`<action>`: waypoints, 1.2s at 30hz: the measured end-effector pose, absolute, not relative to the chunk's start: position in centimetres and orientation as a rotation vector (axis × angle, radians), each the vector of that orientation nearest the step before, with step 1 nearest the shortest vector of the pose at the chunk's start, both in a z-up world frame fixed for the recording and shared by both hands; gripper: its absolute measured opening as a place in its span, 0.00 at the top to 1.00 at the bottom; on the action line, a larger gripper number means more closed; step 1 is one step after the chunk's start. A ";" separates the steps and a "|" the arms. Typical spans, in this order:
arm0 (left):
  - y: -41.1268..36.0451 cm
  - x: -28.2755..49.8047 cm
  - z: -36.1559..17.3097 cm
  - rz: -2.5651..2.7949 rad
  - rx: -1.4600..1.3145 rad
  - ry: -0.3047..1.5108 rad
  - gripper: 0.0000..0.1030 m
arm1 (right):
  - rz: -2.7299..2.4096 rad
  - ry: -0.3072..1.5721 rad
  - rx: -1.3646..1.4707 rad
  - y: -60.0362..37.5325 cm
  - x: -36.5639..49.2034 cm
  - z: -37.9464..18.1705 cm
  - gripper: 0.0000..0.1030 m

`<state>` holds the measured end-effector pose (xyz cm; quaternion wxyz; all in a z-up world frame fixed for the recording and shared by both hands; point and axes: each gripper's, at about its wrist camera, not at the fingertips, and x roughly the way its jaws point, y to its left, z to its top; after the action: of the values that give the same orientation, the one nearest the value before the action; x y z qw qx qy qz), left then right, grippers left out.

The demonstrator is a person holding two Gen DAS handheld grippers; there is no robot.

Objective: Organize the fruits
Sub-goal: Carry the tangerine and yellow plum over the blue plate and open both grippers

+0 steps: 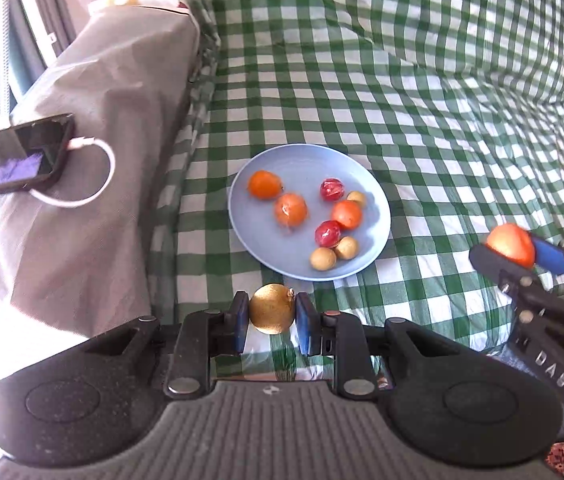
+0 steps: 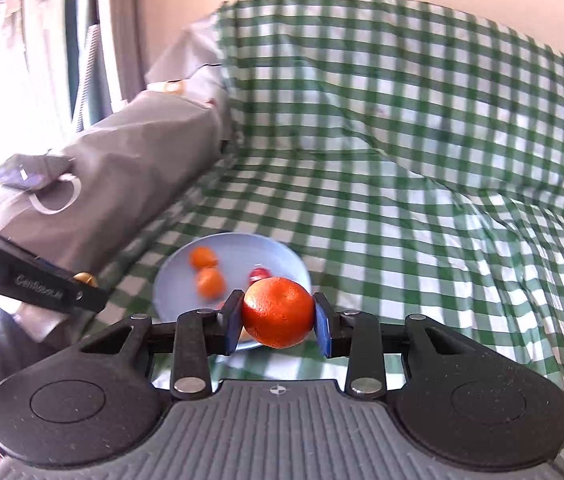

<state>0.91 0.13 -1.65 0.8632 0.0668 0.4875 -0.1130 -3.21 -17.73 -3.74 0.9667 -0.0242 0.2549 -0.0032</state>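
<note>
Left wrist view takes in the green checked cloth (image 1: 422, 80) and a phone (image 1: 14, 160) on one grey cushion (image 1: 102, 140); one blue plate (image 1: 282, 256) carries three oranges, two red fruits and three small tan ones; the left gripper (image 1: 272, 314) pinches a golden-brown fruit (image 1: 272, 309) just short of the plate; only the right wrist view shows the right gripper (image 2: 278, 318) clamped on an orange (image 2: 278, 312) whole.

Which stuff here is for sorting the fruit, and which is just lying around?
For the job:
left gripper holding golden-brown fruit
right gripper holding orange
blue plate with fruits

Just lying about:
phone
white cable
grey cover
checked cloth
</note>
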 end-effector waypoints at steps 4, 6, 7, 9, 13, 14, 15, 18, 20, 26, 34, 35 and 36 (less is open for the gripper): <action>1.2 0.3 -1.2 -0.239 0.113 1.007 0.74 | -0.018 0.533 -0.071 -16.1 -4.2 -3.9 0.64; 1.4 0.2 -1.0 -0.242 0.102 0.999 0.74 | -0.024 0.547 -0.065 -15.7 -4.4 -4.2 0.64; 1.5 0.1 -0.9 -0.243 0.099 0.994 0.74 | -0.025 0.550 -0.067 -15.5 -4.4 -4.3 0.64; 1.7 0.1 -0.8 -0.243 0.094 0.988 0.74 | -0.025 0.549 -0.078 -15.1 -4.5 -4.4 0.64; 1.6 0.7 -0.8 -0.242 0.082 0.984 0.74 | -0.018 0.549 -0.097 -14.8 -4.4 -4.6 0.64; 1.5 1.0 -0.8 -0.240 0.080 0.982 0.74 | -0.018 0.553 -0.097 -14.8 -4.3 -4.7 0.64; 1.4 1.2 -0.9 -0.238 0.079 0.982 0.74 | -0.018 0.557 -0.095 -14.8 -4.1 -4.8 0.64; 1.1 2.3 -1.0 -0.235 0.076 0.986 0.74 | -0.022 0.567 -0.090 -14.9 -3.5 -5.0 0.64; 0.7 3.2 -1.2 -0.227 0.082 0.993 0.74 | -0.025 0.572 -0.086 -15.1 -3.1 -5.2 0.64; -0.7 6.1 -2.0 -0.219 0.111 1.007 0.74 | -0.028 0.595 -0.073 -15.7 -0.9 -6.0 0.64; -2.6 10.4 -4.0 -0.211 0.135 1.034 0.74 | -0.026 0.629 -0.053 -16.3 3.6 -7.5 0.63; -2.8 10.9 -4.4 -0.209 0.140 1.038 0.74 | -0.025 0.634 -0.050 -16.4 4.1 -7.7 0.63; -3.0 11.4 -4.7 -0.204 0.146 1.044 0.74 | -0.026 0.639 -0.049 -16.5 4.7 -7.9 0.63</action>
<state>11.43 -3.00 -4.71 0.8594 0.0697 0.4972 -0.0970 4.71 -16.48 -7.91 0.9490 -0.0242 0.3141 -0.0126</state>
